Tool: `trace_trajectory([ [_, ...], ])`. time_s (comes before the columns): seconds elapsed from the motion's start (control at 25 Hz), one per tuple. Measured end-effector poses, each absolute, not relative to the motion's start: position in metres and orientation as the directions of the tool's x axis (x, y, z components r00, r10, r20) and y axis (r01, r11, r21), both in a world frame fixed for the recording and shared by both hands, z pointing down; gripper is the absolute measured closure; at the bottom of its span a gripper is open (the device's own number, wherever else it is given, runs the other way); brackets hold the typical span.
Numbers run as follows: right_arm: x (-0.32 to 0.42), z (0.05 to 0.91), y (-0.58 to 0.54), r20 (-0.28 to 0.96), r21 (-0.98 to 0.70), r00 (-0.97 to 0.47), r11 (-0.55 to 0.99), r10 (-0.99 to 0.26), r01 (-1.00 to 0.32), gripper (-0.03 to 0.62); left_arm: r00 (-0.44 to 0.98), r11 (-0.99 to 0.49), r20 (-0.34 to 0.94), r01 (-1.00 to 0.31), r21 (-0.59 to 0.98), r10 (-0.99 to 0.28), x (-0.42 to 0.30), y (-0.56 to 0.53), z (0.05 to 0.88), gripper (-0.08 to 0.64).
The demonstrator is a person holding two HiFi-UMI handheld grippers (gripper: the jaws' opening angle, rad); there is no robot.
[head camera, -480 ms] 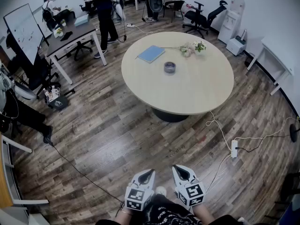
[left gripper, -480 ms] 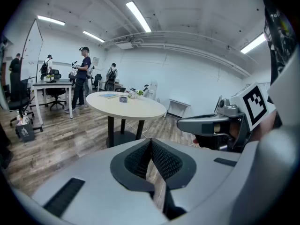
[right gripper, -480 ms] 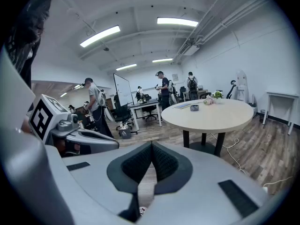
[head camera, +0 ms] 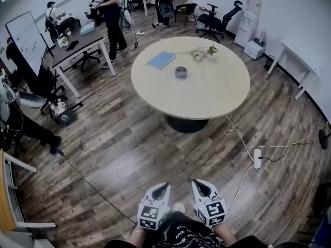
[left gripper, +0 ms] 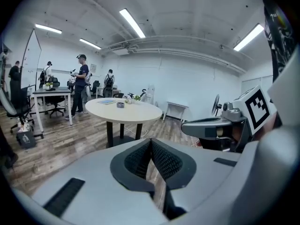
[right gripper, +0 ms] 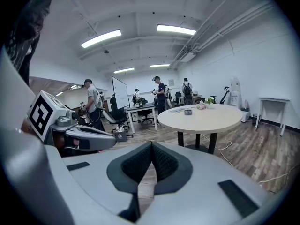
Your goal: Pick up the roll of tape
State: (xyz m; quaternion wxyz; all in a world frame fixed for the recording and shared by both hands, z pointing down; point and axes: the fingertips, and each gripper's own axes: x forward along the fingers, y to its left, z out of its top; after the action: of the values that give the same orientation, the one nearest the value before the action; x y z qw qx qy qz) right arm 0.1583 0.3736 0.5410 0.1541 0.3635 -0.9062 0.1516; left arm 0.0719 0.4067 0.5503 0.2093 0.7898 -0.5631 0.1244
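The roll of tape [head camera: 180, 72] lies on the round beige table [head camera: 207, 99], far ahead of me; it shows small in the left gripper view as the tape [left gripper: 120, 105] and in the right gripper view as the tape [right gripper: 188, 111]. My left gripper [head camera: 162, 190] and right gripper [head camera: 199, 187] are held close to my body over the wooden floor, side by side. Both are shut with nothing between the jaws, tips meeting at left gripper [left gripper: 151, 141] and right gripper [right gripper: 151, 144].
A blue notebook [head camera: 161, 60] and a small bunch of flowers [head camera: 204, 51] also lie on the table. A power strip [head camera: 257, 158] with cables lies on the floor to the right. Desks, office chairs, a whiteboard [head camera: 27, 36] and people stand at the back and left.
The view has shifted slightly: the table and tape sit a little higher and further left in the head view. Both grippers stay shut and low by my body.
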Motion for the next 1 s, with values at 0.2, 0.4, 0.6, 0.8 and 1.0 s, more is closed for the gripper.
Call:
trace_trajectory([
  [0.2, 0.167, 0.537, 0.372, 0.362, -0.210, -0.650, 0.621, -0.668, -0.755, 0.466, 0.339, -0.276, 0.388, -0.938, 0.209, -0.857, 0.064, 0.412, 0.541, 0.535],
  [0.4, 0.165, 0.534, 0.378, 0.351, -0.197, -0.678, 0.657, -0.646, -0.728, 0.251, 0.386, -0.311, 0.363, -0.917, 0.248, -0.848, 0.067, 0.414, 0.535, 0.262],
  [0.6, 0.167, 0.534, 0.378, 0.346, -0.185, -0.685, 0.669, -0.641, -0.720, 0.225, 0.386, -0.318, 0.373, -0.919, 0.232, -0.844, 0.075, 0.418, 0.536, 0.235],
  [0.8, 0.166, 0.537, 0.379, 0.355, -0.161, -0.712, 0.711, -0.606, -0.685, 0.225, 0.355, -0.292, 0.379, -0.932, 0.216, -0.855, 0.082, 0.422, 0.538, 0.235],
  [1.0, 0.168, 0.540, 0.378, 0.351, -0.178, -0.709, 0.700, -0.611, -0.692, 0.225, 0.348, -0.271, 0.377, -0.932, 0.241, -0.859, 0.084, 0.424, 0.544, 0.235],
])
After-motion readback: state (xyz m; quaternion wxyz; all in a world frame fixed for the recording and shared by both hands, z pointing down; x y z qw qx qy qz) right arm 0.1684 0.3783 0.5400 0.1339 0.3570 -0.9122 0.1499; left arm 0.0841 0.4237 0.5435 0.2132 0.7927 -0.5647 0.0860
